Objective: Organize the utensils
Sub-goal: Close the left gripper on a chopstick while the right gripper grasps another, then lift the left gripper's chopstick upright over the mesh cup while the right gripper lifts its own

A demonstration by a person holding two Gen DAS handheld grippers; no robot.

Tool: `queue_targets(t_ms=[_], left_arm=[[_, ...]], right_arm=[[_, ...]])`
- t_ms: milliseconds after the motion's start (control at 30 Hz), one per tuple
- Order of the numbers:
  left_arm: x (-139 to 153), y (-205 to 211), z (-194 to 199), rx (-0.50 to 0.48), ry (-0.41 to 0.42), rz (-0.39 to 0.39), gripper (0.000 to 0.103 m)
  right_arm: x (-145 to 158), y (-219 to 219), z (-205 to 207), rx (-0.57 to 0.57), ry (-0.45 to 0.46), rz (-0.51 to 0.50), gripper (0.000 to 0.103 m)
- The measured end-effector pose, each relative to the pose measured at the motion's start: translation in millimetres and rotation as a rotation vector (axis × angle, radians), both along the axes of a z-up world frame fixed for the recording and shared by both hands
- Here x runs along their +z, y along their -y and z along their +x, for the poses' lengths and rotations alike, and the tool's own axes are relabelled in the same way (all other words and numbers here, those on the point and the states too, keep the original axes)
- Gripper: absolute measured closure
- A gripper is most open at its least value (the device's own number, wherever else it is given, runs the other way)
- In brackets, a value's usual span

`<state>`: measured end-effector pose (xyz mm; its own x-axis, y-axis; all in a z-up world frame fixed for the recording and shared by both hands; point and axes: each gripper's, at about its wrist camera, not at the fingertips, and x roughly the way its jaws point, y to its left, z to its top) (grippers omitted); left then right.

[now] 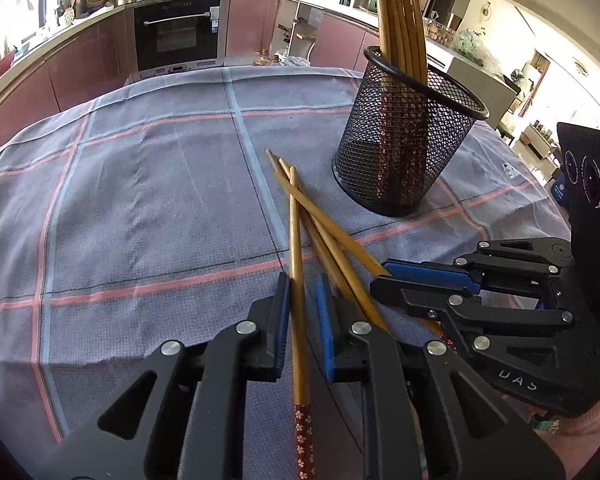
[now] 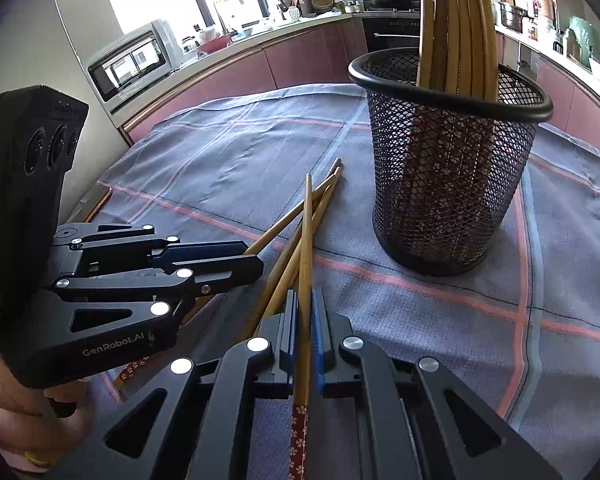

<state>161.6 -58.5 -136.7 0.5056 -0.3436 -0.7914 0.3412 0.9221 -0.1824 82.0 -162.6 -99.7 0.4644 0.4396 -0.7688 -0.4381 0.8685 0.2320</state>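
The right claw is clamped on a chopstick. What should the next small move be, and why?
Probably lift the right claw slightly: it is clamped on one chopstick that lies across the loose chopsticks on the cloth, and the mesh holder, already holding several, stands just ahead.

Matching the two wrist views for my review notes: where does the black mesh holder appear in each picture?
Left wrist: the black mesh holder stands upright, upper right of centre, on the checked cloth.
Right wrist: it stands upright, right of centre, larger in frame.
Shared landmark: the crossed chopsticks lying on the cloth, lower left of the holder in both views.
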Motion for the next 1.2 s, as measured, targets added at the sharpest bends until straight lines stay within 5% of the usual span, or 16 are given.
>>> queue_targets(t_ms=[533,1200], left_arm=[[7.3,-1.7,-8.1,0.029,0.019,-0.021,0.095],[53.8,-7.4,-37.1,-0.012,0.102,-0.126,0.095]], right_arm=[[17.1,11.5,-11.7,0.0,0.051,0.04,0.097],[56.6,35.2,-28.9,-0.041,0.157,0.115,0.097]])
